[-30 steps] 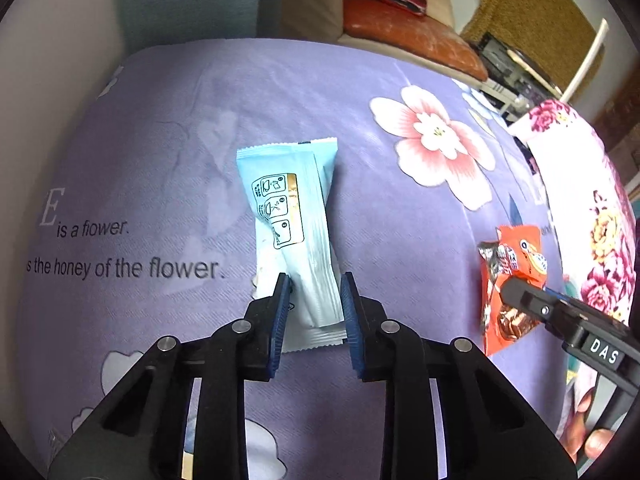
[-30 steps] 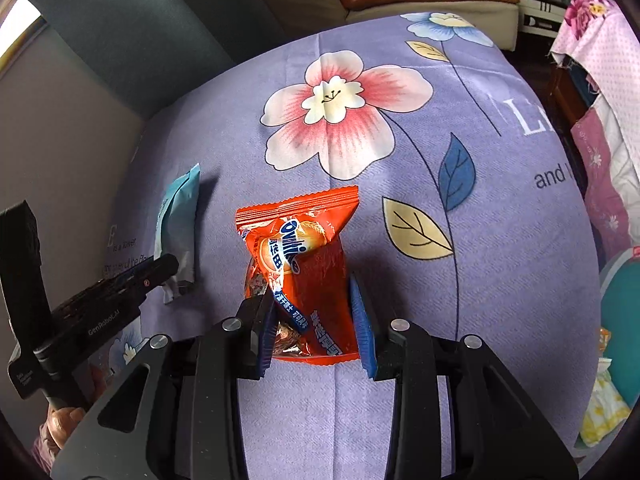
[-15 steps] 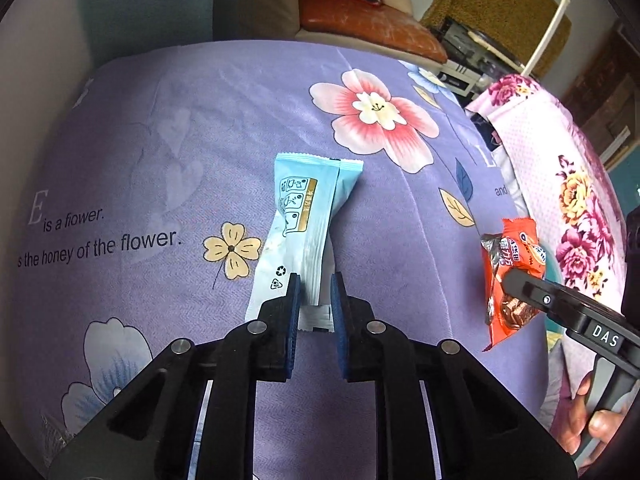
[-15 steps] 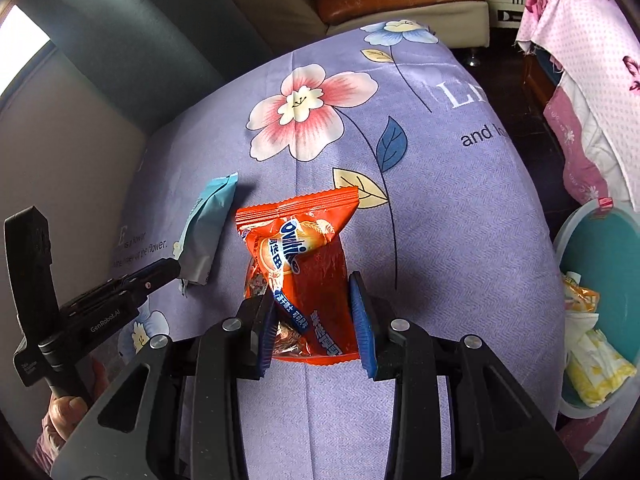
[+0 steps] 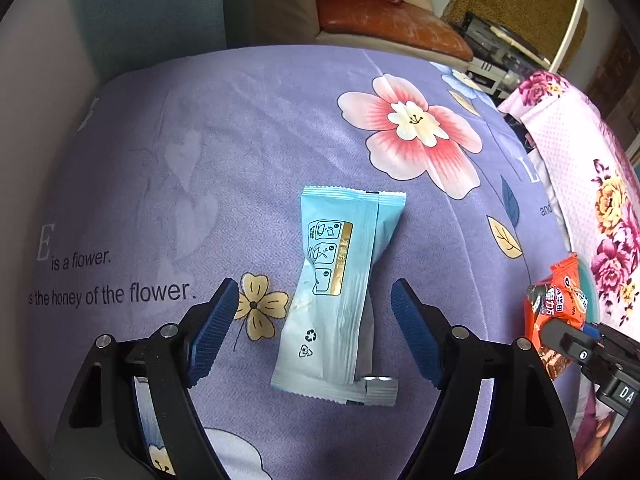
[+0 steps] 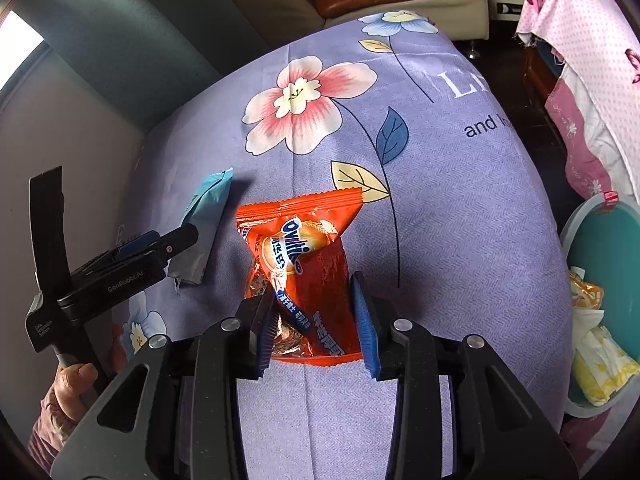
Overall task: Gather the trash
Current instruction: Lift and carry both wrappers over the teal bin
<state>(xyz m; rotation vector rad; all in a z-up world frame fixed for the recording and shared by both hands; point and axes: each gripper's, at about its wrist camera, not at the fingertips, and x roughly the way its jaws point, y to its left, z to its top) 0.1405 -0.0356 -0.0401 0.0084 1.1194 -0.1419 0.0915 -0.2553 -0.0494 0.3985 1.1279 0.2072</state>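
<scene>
A light blue wrapper [image 5: 340, 288] lies on the purple flowered cloth [image 5: 240, 140], between the wide-open fingers of my left gripper [image 5: 316, 312], which touch nothing. It also shows in the right wrist view [image 6: 204, 224], beside the left gripper [image 6: 152, 244]. My right gripper [image 6: 314, 312] is shut on an orange Ovaltine snack packet [image 6: 304, 264] and holds it above the cloth. The packet and right gripper show at the right edge of the left wrist view [image 5: 556, 312].
A teal bin [image 6: 600, 240] with several pieces of trash stands off the bed's right side. A pink flowered cloth [image 6: 592, 60] hangs over furniture at the right. A sofa with an orange cushion [image 5: 380, 28] is behind the bed.
My left gripper was shut on the blue wrapper's end and has opened wide, leaving the wrapper flat on the cloth. My right gripper still holds the orange packet.
</scene>
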